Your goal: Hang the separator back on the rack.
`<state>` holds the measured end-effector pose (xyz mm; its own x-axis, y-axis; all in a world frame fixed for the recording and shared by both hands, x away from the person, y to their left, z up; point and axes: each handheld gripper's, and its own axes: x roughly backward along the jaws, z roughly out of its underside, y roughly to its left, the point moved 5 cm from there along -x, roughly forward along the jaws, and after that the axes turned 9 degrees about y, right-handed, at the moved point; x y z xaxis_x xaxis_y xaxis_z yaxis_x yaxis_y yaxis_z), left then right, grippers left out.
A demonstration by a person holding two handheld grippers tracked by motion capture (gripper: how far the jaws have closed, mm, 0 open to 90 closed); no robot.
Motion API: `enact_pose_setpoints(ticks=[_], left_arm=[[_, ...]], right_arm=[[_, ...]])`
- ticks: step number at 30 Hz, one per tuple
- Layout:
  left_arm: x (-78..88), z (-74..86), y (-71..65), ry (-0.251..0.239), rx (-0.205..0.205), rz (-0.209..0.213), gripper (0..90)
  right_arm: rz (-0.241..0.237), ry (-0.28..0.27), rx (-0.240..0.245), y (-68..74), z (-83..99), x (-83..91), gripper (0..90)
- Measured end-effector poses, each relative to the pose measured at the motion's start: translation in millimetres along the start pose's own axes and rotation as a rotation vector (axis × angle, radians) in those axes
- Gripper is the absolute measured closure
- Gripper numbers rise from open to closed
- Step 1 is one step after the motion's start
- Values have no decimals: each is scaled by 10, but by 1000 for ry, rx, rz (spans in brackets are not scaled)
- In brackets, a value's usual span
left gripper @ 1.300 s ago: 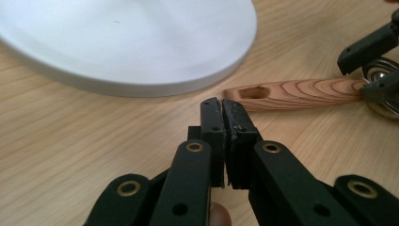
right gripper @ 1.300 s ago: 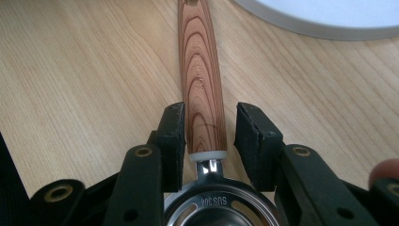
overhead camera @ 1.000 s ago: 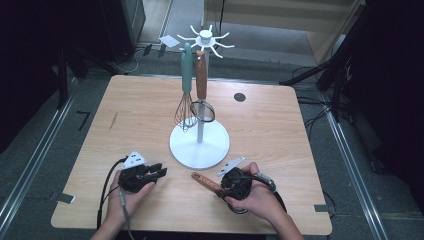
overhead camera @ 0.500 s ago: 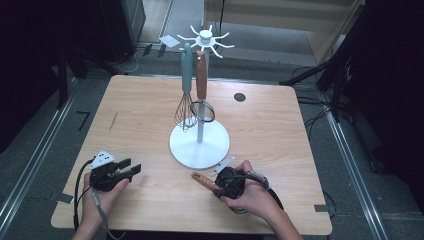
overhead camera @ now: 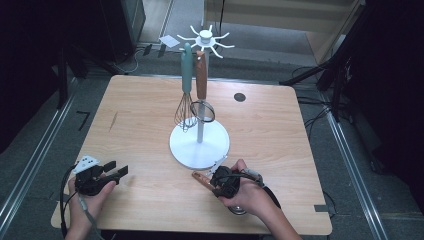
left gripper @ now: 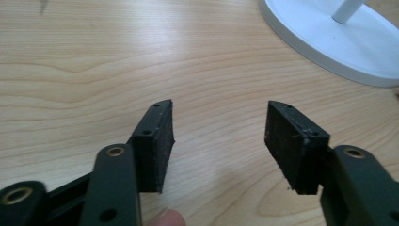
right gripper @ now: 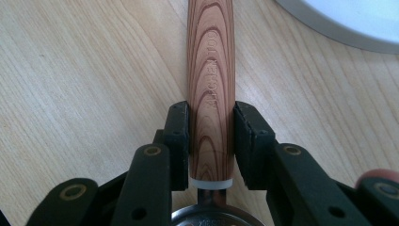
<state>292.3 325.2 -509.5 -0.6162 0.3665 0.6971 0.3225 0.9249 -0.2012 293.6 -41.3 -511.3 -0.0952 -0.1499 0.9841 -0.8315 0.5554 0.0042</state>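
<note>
A white utensil stand (overhead camera: 200,147) is at the middle of the table; a teal-handled whisk (overhead camera: 186,80) and a wooden-handled strainer (overhead camera: 201,80) hang from its hooks. My right gripper (overhead camera: 214,181) lies just in front of the base. Its jaws have just been closing and are shut on the wooden handle (right gripper: 211,70) of a utensil, right gripper (right gripper: 211,136); the handle tip (overhead camera: 199,176) sticks out to the left. My left gripper (overhead camera: 117,171) is near the front left corner. Its jaws have just been opening, with nothing between them, left gripper (left gripper: 219,136).
The light wood table (overhead camera: 280,130) has a black round grommet (overhead camera: 240,96) at the back right. The stand's white base (left gripper: 339,42) lies ahead and to the right of the left jaws. Cables and a sheet of paper (overhead camera: 169,41) lie on the floor beyond.
My left gripper has moved left, away from the stand toward the front left corner, and its jaws have spread. The right hand with the wooden handle has stayed nearly in place.
</note>
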Motion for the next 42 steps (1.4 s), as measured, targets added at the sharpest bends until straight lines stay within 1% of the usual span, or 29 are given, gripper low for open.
enact_pose_setpoints(ticks=[2, 4, 5, 6, 7, 8, 10, 11, 14, 16, 18, 19, 22, 25, 26, 28, 31, 35, 38, 39, 42], left_arm=[[20, 0, 48, -10, 12, -10, 359], [41, -5, 95, -27, 28, -37, 327], [57, -7, 112, -40, 29, -56, 322], [68, -12, 123, -56, 31, -65, 327], [78, -17, 128, -69, 32, -70, 329], [82, -23, 130, -82, 33, -75, 331], [87, -32, 129, -102, 27, -88, 333], [86, -35, 128, -106, 21, -92, 334], [79, -42, 126, -116, 13, -93, 330], [85, -48, 129, -123, 7, -99, 325], [95, -56, 132, -132, 14, -104, 319], [100, -60, 136, -136, 16, -104, 313], [106, -66, 155, -142, 24, -112, 271], [108, -64, 175, -137, 32, -124, 238], [108, -66, 180, -138, 34, -127, 231], [112, -72, 185, -139, 38, -130, 211], [125, -77, 195, -140, 39, -133, 205], [157, -92, 215, -165, 55, -131, 205], [172, -98, 237, -174, 60, -129, 205], [173, -96, 245, -172, 62, -130, 203], [155, -88, 265, -166, 59, -129, 186]], right_arm=[[4, -9, -1, -10, 0, -3, 703], [4, -17, -6, -4, 17, -2, 703], [5, -23, -4, -10, 22, -3, 703], [1, -25, -18, -7, 28, -1, 704], [0, -32, -14, -11, 31, -3, 703], [3, -35, -6, -18, 35, -4, 704], [-3, -40, -24, -12, 44, -1, 704], [-2, -45, -21, -13, 48, 1, 704], [-2, -86, -21, -19, 52, 33, 704], [2, -120, -12, -29, 51, 54, 704], [-2, -149, -22, -40, 51, 67, 704], [-1, -167, -14, -47, 51, 73, 704], [-2, -216, -20, -67, 51, 105, 704], [-2, -278, -30, -96, 47, 162, 704], [-2, -308, -31, -105, 42, 183, 704], [-11, -354, -34, -120, 40, 222, 704], [-15, -417, -47, -138, 40, 272, 704], [-15, -503, -60, -159, 36, 338, 704], [-12, -554, -74, -181, 37, 374, 704], [-25, -563, -80, -182, 40, 384, 704], [-30, -605, -82, -184, 50, 430, 705]])
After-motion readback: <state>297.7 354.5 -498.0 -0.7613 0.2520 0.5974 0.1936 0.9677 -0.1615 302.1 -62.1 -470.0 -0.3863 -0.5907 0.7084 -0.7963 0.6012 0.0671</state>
